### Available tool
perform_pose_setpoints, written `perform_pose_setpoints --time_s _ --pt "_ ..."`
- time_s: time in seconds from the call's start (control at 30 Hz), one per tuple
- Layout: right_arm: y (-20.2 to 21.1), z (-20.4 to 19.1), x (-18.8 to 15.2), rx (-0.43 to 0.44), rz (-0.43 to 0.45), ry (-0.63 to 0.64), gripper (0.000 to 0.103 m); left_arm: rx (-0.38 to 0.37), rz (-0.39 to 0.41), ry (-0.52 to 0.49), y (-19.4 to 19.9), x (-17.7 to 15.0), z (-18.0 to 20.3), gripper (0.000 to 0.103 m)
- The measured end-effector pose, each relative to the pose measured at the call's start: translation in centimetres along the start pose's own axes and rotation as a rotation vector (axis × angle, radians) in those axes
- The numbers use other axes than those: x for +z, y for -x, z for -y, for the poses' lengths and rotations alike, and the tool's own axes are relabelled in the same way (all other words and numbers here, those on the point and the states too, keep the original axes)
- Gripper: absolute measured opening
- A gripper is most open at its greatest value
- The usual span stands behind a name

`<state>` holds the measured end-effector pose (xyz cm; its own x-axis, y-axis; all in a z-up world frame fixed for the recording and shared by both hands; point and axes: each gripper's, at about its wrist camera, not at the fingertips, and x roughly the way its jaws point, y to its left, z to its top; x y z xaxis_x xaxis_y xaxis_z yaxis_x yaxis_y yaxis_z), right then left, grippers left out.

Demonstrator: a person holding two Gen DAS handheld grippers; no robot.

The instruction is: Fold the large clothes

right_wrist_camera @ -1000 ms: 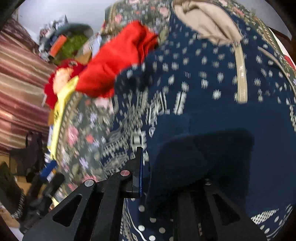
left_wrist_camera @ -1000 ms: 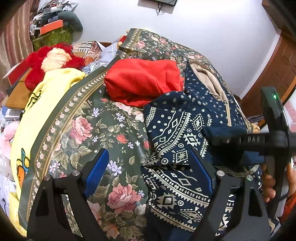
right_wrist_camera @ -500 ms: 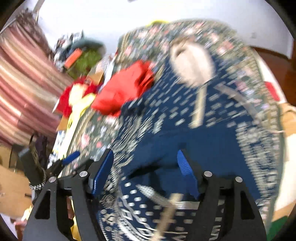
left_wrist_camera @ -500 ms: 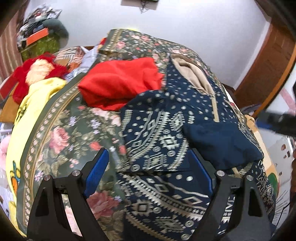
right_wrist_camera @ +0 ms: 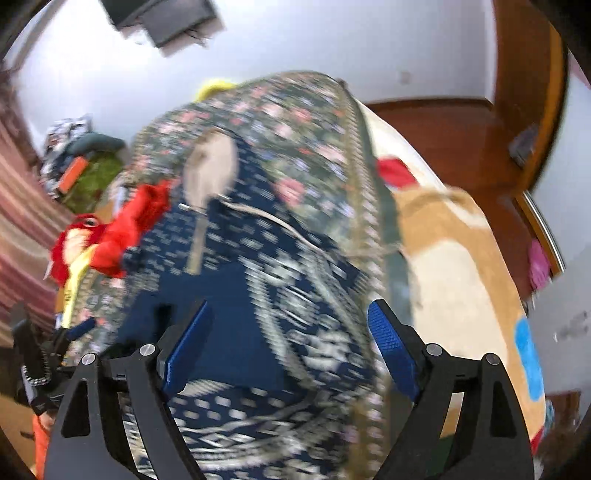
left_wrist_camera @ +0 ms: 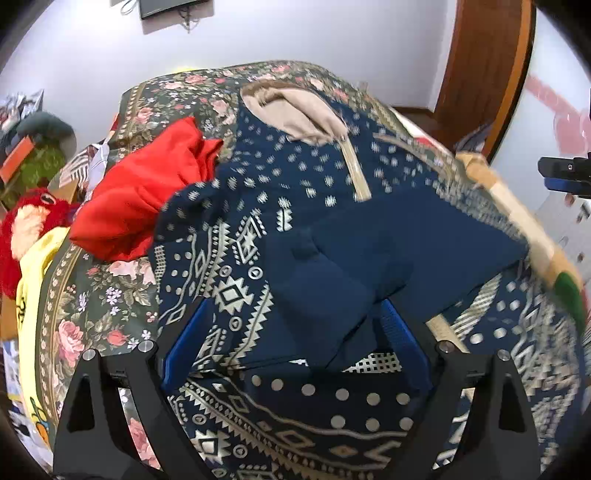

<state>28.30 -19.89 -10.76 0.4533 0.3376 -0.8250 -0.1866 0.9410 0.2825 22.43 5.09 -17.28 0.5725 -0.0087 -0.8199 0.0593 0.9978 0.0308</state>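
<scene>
The navy patterned garment [left_wrist_camera: 236, 236] lies spread on the floral bed [left_wrist_camera: 92, 295], its plain folded-over sleeve [left_wrist_camera: 369, 258] reaching between the spread blue pads of the left gripper [left_wrist_camera: 291, 339], while the right gripper [right_wrist_camera: 288, 343], also spread, hovers empty above its motion-blurred, hard-to-read near hem.

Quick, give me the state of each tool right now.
Left tool: open, holding nothing, over the navy patterned garment.
Right tool: open, holding nothing.

White walls [left_wrist_camera: 332, 33] (a dark screen, perhaps, mounted high), wooden door frame [left_wrist_camera: 491, 74] at right.
</scene>
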Motion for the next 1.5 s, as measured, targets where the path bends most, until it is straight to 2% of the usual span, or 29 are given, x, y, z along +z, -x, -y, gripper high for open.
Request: perform_pose_setpoints --time_s 0.1,0.17,0.3,0.33,0.4,0.47,0.53,0.63,0.83,0.93,1.0,1.1,1.17,1.33,1.4,1.5 --pt "-1.4 2.0 -1.3 -0.035 -0.033 -0.014 0.084 0.025 -0.013 -0.039 -1.3 -0.5 0.8 0.086" --pt "-2.6 2.6 -2.1 -0.069 -0.058 -0.003 0.084 0.052 -0.014 -0.1 -1.9 -0.6 1.8 0.082" --pt "-4.1 3.8 -2.8 -0.075 -0.103 -0.017 0.084 0.177 0.049 -0.291 -2.3 -0.5 4.4 0.081" --pt "-4.5 3.9 -2.8 -0.068 -0.115 -0.031 0.084 0.199 0.061 -0.328 -2.5 -0.3 4.9 0.075" --pt "-5.0 3.9 -2.9 -0.05 -0.124 -0.054 0.084 0.195 0.059 -0.356 -2.8 0.0 5.2 0.06" --pt "-5.3 3.6 -2.8 -0.04 -0.128 -0.062 0.084 0.179 0.041 -0.345 -3.2 0.6 5.0 0.03" --pt "-5.2 3.1 -2.8 -0.04 -0.127 -0.055 0.084 0.158 0.032 -0.306 -3.0 1.2 4.3 0.024" --pt "-4.9 2.2 -2.5 -0.037 -0.116 -0.035 0.084 0.104 0.069 -0.22 -1.3 2.2 2.5 0.017" --pt "-3.2 0.5 -0.7 0.009 -0.03 -0.018 0.084 -0.048 0.176 0.016 3.7 4.6 -3.6 0.014" --pt "-3.2 -0.6 -0.2 -0.004 -0.011 0.015 0.084 -0.085 0.211 0.109 5.1 4.8 -6.2 0.014" --pt "-3.7 -1.1 -0.4 -0.013 -0.021 0.037 0.084 -0.083 0.21 0.146 4.9 4.5 -7.4 0.014" --pt "-5.2 -1.3 -0.9 -0.019 -0.072 0.046 0.084 -0.067 0.171 0.185 3.7 3.4 -8.5 0.014" --pt "-6.2 -1.2 -1.5 -0.03 -0.107 0.046 0.084 -0.085 0.12 0.222 2.2 2.4 -9.3 0.016" --pt "-7.2 -1.0 -2.4 -0.053 -0.154 0.053 0.084 -0.05 0.004 0.233 -1.0 -0.1 -9.8 0.02" --pt "-7.2 -1.0 -2.5 -0.058 -0.156 0.067 0.084 -0.063 -0.016 0.246 -1.4 -1.1 -10.1 0.025" --pt "-7.2 -1.0 -2.4 -0.062 -0.163 0.076 0.084 -0.039 -0.061 0.254 -2.2 -2.7 -10.9 0.037"
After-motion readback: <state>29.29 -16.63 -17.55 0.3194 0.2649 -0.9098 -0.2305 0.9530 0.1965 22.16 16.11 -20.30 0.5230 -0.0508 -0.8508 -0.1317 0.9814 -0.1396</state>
